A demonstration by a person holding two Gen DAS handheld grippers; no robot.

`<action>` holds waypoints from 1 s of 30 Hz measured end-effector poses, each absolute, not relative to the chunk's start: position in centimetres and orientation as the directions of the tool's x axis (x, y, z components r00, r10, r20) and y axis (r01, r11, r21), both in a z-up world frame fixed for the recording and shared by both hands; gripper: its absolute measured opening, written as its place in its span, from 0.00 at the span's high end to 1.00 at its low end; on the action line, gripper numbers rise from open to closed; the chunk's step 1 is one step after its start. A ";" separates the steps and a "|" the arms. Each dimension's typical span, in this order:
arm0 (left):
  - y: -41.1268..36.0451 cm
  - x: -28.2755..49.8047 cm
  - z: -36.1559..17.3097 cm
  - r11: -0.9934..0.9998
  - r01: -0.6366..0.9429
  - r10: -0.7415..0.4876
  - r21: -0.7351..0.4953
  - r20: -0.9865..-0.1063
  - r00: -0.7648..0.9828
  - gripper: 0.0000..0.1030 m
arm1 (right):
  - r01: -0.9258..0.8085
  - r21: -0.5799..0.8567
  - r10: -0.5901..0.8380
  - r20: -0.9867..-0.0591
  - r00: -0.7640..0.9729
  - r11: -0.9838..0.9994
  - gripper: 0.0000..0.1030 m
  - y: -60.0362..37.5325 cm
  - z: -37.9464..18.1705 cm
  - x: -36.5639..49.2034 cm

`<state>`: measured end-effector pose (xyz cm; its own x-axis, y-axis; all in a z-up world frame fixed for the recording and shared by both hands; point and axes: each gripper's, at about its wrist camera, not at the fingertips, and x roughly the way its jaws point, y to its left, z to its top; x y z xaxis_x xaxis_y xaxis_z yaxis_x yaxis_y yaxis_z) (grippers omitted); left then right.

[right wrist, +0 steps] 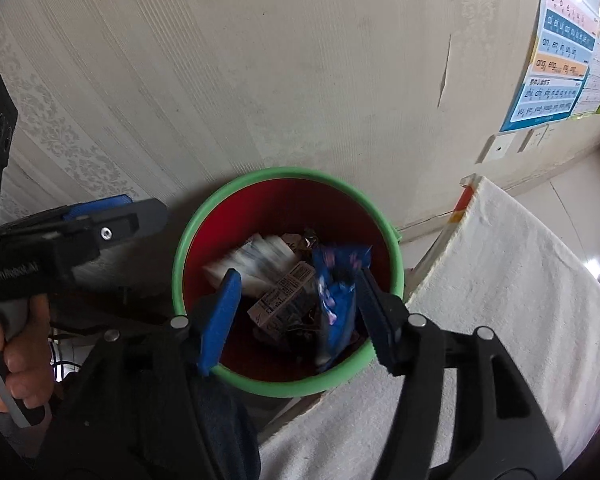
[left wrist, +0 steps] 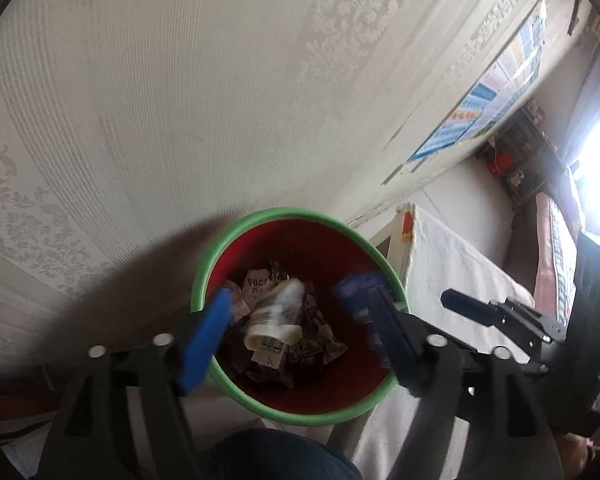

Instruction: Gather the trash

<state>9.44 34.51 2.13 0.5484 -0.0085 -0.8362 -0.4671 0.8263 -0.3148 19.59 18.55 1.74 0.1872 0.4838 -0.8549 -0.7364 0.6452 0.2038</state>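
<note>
Wrapper (right wrist: 336, 304) between spread fingers (right wrist: 220, 320)

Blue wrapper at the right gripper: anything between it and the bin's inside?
Nothing visible. The blue wrapper hangs by the right gripper, whose jaws stand open, already inside the green rim of the bin, above the trash pile. No lid or other obstacle shows.

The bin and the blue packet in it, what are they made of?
The bin looks like smooth moulded plastic: red walls, slightly shiny green rim. The blue packet seems thin glossy plastic film, since it is crinkled and printed, though blurred.
</note>
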 end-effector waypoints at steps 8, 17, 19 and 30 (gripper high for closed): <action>33.5 7.6 4.1 0.823 -0.469 0.033 -0.322 -0.796 0.605 0.08 | -0.720 0.123 0.450 -0.847 0.282 0.683 0.11 15.3 4.5 18.0; 24.4 6.3 5.8 0.891 -0.331 -0.015 -0.311 -0.749 0.662 0.08 | -0.557 0.096 0.398 -0.798 0.452 0.825 0.05 2.5 6.6 15.0; 21.6 5.9 5.9 0.909 -0.284 -0.034 -0.304 -0.734 0.678 0.08 | -0.508 0.082 0.368 -0.788 0.494 0.857 0.05 -0.6 6.6 14.3; 5.9 4.7 2.9 0.977 -0.022 -0.141 -0.213 -0.720 0.679 0.08 | -0.259 0.044 0.211 -0.719 0.663 0.965 0.05 -14.3 4.8 9.5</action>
<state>4.74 5.90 2.86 0.6792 -0.1413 -0.7203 -0.0224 0.9768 -0.2128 9.52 -14.31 4.80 0.6626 0.2107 -0.7187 -0.2592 0.9648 0.0440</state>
